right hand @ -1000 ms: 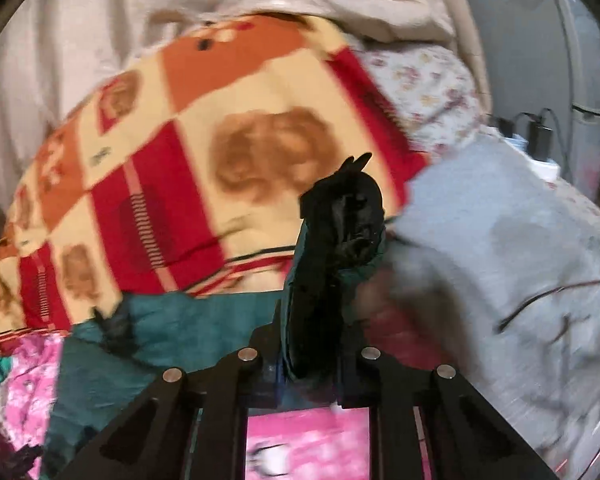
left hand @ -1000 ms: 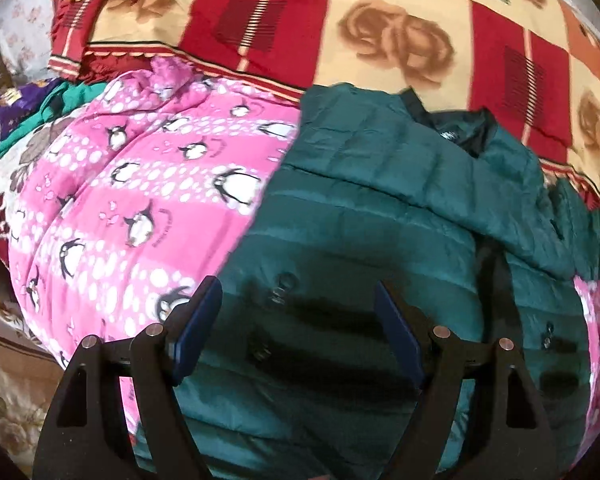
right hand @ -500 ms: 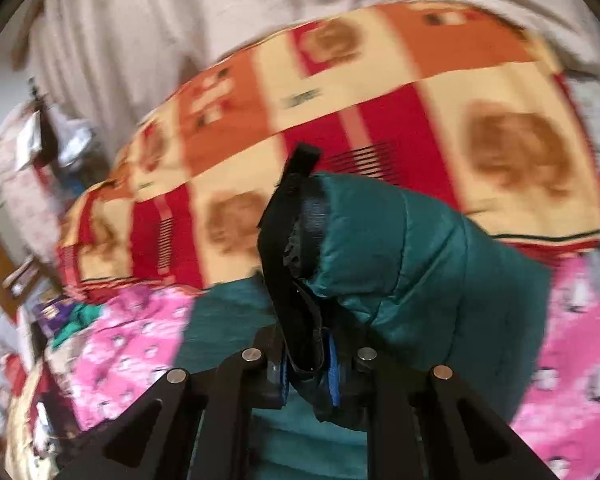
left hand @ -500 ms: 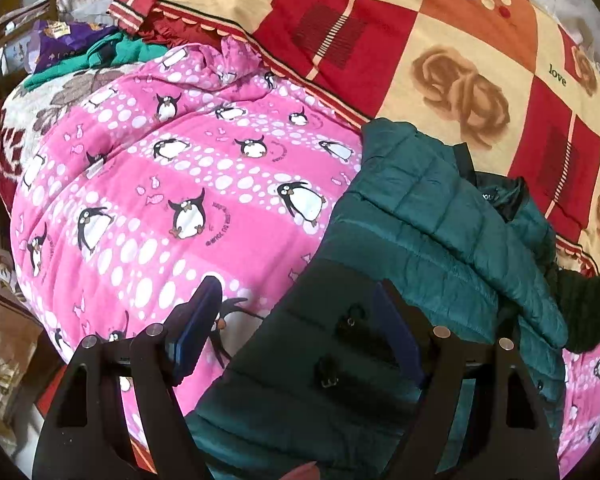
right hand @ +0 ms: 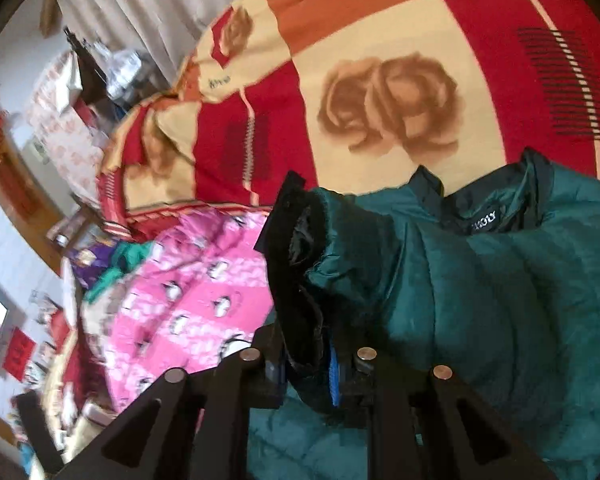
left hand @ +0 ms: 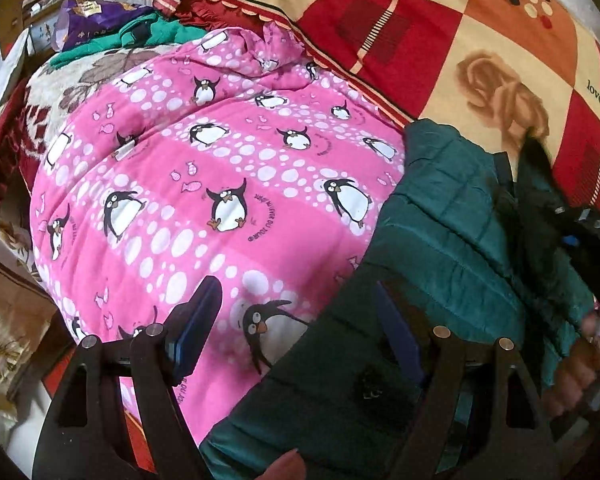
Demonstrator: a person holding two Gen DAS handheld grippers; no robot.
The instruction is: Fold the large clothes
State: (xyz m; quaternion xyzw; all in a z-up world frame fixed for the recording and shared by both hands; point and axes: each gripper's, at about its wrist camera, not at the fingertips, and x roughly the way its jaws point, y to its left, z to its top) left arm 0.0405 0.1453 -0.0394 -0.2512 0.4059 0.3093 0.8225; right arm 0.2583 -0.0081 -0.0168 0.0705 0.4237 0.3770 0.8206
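The left gripper (left hand: 300, 320) hangs with its jaws spread wide. The right gripper (right hand: 312, 364) has its jaws clamped on the jacket cuff (right hand: 296, 248).

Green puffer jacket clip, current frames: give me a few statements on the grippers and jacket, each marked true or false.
1. The right gripper is shut on the sleeve cuff of the green jacket. True.
2. The left gripper is clamped on the jacket. False: its jaws stand open, holding nothing.
3. The jacket lies partly on a pink penguin quilt. True.
4. The jacket's collar label faces down, hidden. False: the label shows inside the open collar.
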